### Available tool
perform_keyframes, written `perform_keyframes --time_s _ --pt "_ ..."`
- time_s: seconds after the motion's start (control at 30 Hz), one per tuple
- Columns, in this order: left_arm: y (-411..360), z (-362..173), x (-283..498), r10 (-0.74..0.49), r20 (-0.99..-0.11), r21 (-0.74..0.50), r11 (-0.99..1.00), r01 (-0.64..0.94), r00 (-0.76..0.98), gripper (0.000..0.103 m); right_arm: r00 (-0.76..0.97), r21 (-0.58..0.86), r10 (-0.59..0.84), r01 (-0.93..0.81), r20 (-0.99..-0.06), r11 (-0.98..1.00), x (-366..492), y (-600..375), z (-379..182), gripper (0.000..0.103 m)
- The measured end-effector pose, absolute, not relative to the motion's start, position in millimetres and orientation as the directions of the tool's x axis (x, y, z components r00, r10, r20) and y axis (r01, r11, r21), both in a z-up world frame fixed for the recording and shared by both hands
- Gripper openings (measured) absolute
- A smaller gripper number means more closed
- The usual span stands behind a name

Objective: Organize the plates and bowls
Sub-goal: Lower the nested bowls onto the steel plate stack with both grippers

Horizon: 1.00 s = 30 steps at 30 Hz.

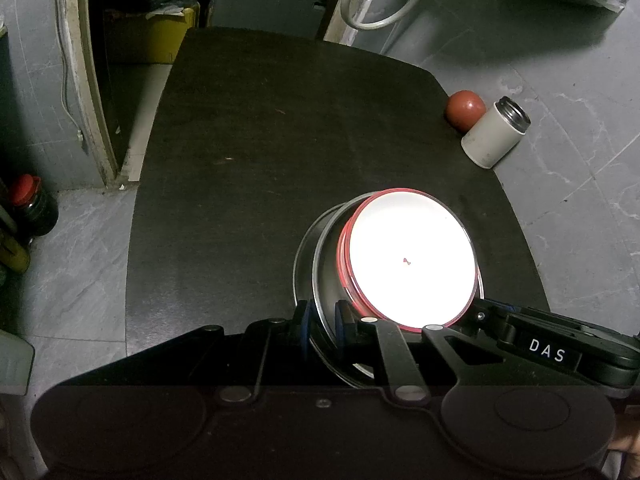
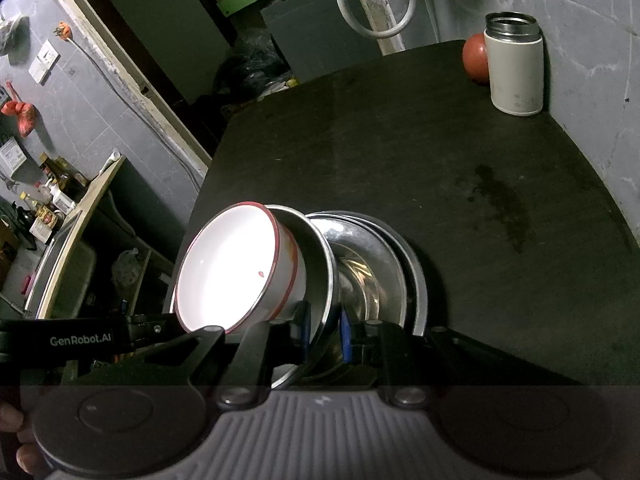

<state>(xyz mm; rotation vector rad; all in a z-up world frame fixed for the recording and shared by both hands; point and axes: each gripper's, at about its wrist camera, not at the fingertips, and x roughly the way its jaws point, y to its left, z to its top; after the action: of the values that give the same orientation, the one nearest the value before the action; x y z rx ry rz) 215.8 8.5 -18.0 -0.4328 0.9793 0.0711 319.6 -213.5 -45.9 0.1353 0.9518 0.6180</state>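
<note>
Both grippers pinch the rim of the same metal bowl [image 1: 320, 280], tipped over the black table [image 1: 260, 140]. The left gripper [image 1: 323, 328] and right gripper [image 2: 325, 332] are nearly closed on it. A white bowl [image 1: 412, 258] sits inside. Only the right view shows more metal bowls [image 2: 372, 272] stacked beside it.

"DAS" marks the right gripper [image 1: 546, 350]; "GenRobot.AI" marks the left gripper [image 2: 80, 339].

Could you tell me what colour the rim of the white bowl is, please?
Red: a thin red band rings the white bowl, clearest in the right wrist view.
</note>
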Motion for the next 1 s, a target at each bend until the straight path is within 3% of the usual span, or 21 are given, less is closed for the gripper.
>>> perform_keyframes --time_s 1.0 --pt "7.6 -25.1 224.8 -0.145 -0.834 -0.323 0.911 -0.257 0.533 0.013 0.411 0.375 0.538 -0.414 -0.736 0.83 318.5 -211.3 -50.8 0.017"
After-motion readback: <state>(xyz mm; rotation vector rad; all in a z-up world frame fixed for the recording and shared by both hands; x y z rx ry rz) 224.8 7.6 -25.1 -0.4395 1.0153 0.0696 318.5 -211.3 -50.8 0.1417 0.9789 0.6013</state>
